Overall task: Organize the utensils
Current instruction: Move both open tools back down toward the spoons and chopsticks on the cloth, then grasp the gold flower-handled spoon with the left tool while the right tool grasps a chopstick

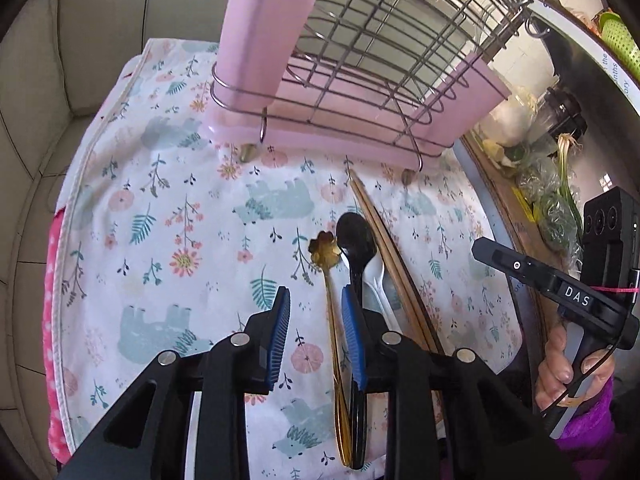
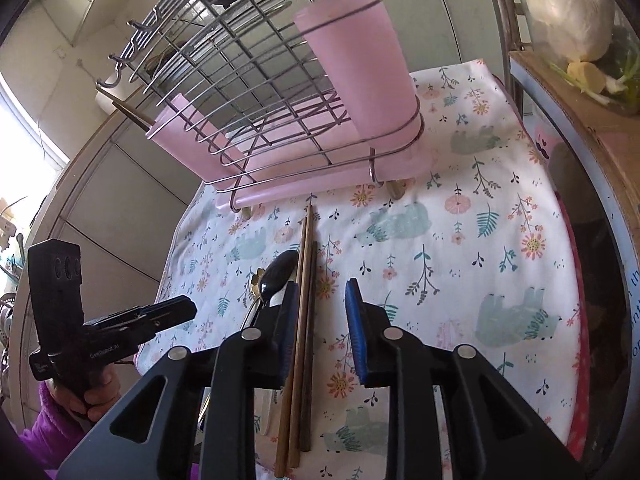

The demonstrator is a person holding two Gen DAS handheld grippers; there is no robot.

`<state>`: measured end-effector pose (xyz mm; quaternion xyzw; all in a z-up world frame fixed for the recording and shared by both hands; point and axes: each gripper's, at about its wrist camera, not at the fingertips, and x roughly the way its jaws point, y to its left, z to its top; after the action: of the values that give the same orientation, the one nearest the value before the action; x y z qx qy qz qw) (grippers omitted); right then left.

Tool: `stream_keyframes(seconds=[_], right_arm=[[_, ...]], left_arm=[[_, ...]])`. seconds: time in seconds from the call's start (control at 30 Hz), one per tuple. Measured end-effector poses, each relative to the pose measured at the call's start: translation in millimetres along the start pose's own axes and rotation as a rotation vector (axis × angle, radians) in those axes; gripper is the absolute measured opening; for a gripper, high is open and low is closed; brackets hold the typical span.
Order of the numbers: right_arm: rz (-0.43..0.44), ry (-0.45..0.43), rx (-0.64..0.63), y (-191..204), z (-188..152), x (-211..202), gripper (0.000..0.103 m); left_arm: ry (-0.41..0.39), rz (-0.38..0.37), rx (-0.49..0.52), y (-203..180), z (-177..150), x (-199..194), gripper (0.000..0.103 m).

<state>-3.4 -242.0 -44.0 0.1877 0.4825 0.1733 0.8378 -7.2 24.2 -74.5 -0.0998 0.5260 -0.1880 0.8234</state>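
Several utensils side by side on floral cloth (image 1: 168, 184) over worktop, long axes toward pink-cupped wire rack (image 1: 360, 80): gold spoon (image 1: 325, 252), black spoon (image 1: 356, 240), white spoon (image 1: 376, 276) partly hidden, chopsticks (image 2: 304, 320). Left hand-held gripper (image 1: 315, 332) released, straddling gold spoon handle; right hand-held gripper (image 2: 320, 332) released, straddling chopsticks

Pale tiled wall (image 1: 80, 40); bright window (image 2: 24, 128)

floral cloth (image 1: 168, 216) on table | veg in bags (image 1: 552, 200) rt | green basket (image 1: 618, 36)
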Motion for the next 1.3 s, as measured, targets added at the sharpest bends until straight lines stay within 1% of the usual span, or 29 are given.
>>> stream_keyframes(seconds=[0.1, 0.27, 0.47, 0.53, 0.63, 0.8, 0.83, 0.9, 0.93, 1.0, 1.07, 1.13, 1.23, 1.3], right_arm=[[0.003, 0.009, -0.004, 0.4, -1.7, 2.9, 0.025], [0.006, 0.016, -0.006, -0.7, -3.9, 5.9, 0.025], [0.007, 0.013, -0.006, -3.1, -4.1, 5.8, 0.025], [-0.005, 0.002, -0.013, -3.8, -4.0, 5.5, 0.025], [-0.032, -0.015, -0.019, -6.4, -2.9, 3.0, 0.025], [-0.029, -0.016, -0.017, -7.4, -3.7, 0.8, 0.025], [-0.025, -0.013, -0.019, -6.4, -3.9, 1.4, 0.025], [-0.009, 0.001, -0.022, -4.1, -3.9, 3.4, 0.025], [-0.006, 0.006, -0.023, -2.7, -4.0, 4.4, 0.025], [0.003, 0.02, -0.026, 0.3, -2.5, 7.9, 0.025], [0.014, 0.037, -0.029, 2.9, -0.2, 12.5, 0.025], [0.018, 0.054, -0.037, 6.2, 2.0, 17.9, 0.025], [0.017, 0.081, -0.041, 9.3, 4.9, 29.1, 0.025], [0.025, 0.106, -0.023, 6.9, 7.1, 39.3, 0.024]], left_arm=[[0.042, -0.003, 0.008, -5.2, -2.7, 12.6, 0.023], [0.079, 0.016, 0.018, -9.6, -4.4, 27.9, 0.023], [0.062, 0.024, 0.028, -8.9, -2.1, 26.9, 0.023], [0.065, 0.027, 0.031, -9.9, -0.8, 27.2, 0.023], [0.077, 0.036, 0.047, -13.6, -0.9, 33.9, 0.023], [0.087, 0.064, 0.054, -19.3, 2.3, 48.9, 0.023], [0.087, 0.076, 0.066, -21.6, 4.3, 51.2, 0.022], [0.097, 0.118, 0.091, -25.9, 8.7, 56.6, 0.015], [0.106, 0.136, 0.097, -27.2, 10.6, 59.3, 0.013], [0.117, 0.171, 0.116, -29.9, 14.8, 62.7, 0.004], [0.123, 0.174, 0.109, -29.3, 17.7, 63.6, 0.003], [0.11, 0.181, 0.097, -25.7, 18.9, 60.2, 0.003], [0.085, 0.194, 0.056, -10.6, 18.8, 49.2, 0.003], [0.077, 0.207, 0.028, 0.6, 18.4, 43.7, 0.002]])
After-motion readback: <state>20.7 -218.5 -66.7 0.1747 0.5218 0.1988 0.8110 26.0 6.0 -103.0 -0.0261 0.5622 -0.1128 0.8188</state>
